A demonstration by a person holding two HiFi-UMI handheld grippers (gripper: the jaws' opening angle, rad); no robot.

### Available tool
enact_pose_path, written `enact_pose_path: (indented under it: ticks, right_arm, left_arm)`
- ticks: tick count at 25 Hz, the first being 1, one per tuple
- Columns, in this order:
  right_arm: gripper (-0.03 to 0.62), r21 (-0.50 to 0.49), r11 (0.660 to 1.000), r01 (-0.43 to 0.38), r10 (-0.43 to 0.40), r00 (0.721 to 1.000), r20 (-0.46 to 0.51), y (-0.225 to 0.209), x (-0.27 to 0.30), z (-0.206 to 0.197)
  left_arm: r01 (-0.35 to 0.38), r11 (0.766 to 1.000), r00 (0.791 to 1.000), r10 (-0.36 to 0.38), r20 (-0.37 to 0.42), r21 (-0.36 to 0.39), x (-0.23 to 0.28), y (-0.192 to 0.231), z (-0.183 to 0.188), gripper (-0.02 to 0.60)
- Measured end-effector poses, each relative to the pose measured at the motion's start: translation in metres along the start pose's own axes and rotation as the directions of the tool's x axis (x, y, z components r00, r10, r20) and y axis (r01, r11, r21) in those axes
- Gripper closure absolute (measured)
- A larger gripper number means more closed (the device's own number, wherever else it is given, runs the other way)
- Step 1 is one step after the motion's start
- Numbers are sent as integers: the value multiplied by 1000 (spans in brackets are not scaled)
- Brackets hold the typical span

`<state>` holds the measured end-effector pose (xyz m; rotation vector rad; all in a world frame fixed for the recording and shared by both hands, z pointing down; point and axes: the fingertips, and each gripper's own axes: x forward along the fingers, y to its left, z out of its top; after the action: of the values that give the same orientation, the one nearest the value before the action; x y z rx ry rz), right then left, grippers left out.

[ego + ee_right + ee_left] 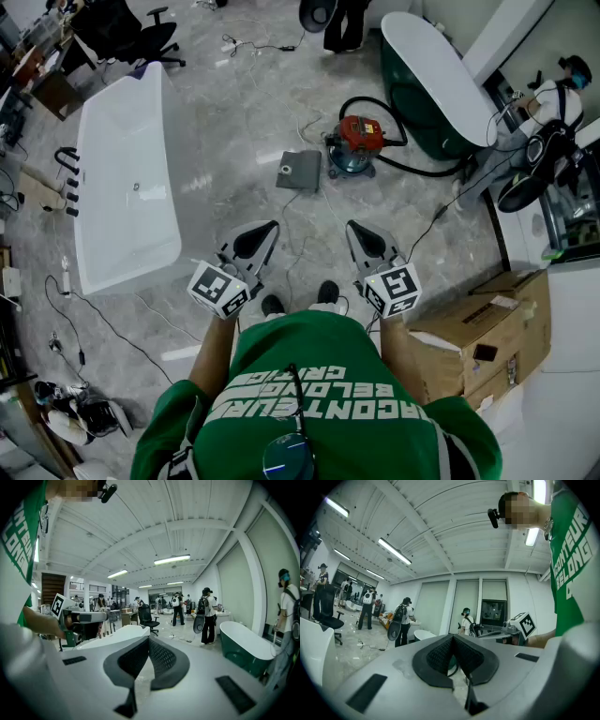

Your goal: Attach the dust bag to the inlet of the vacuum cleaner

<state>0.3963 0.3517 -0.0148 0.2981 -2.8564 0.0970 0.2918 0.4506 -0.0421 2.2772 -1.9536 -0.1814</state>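
The vacuum cleaner (360, 142), a small one with a red top, a blue-grey drum and a black hose, stands on the marble floor ahead of me. Just left of it a flat grey dust bag (299, 172) lies on the floor. I hold both grippers at waist height, well short of both. My left gripper (270, 228) (453, 636) is shut, its black pads meeting at the tip with nothing between them. My right gripper (353, 228) (148, 638) is also shut and empty. Neither gripper view shows the vacuum or the bag.
A white bathtub (127, 178) stands at the left and a green bathtub (436, 84) at the upper right. A cardboard box (487, 328) sits close at my right. Cables trail over the floor. Other people stand far off in the room.
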Motion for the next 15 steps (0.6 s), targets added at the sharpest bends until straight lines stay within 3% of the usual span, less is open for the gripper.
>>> enact_pose_path:
  ticks: [15]
  right_arm:
    - [586,-12,1000,27,-27,1000,-2,55,15,2]
  left_arm:
    - [27,999,1000,-27,7,-24,-53,15,-1,577]
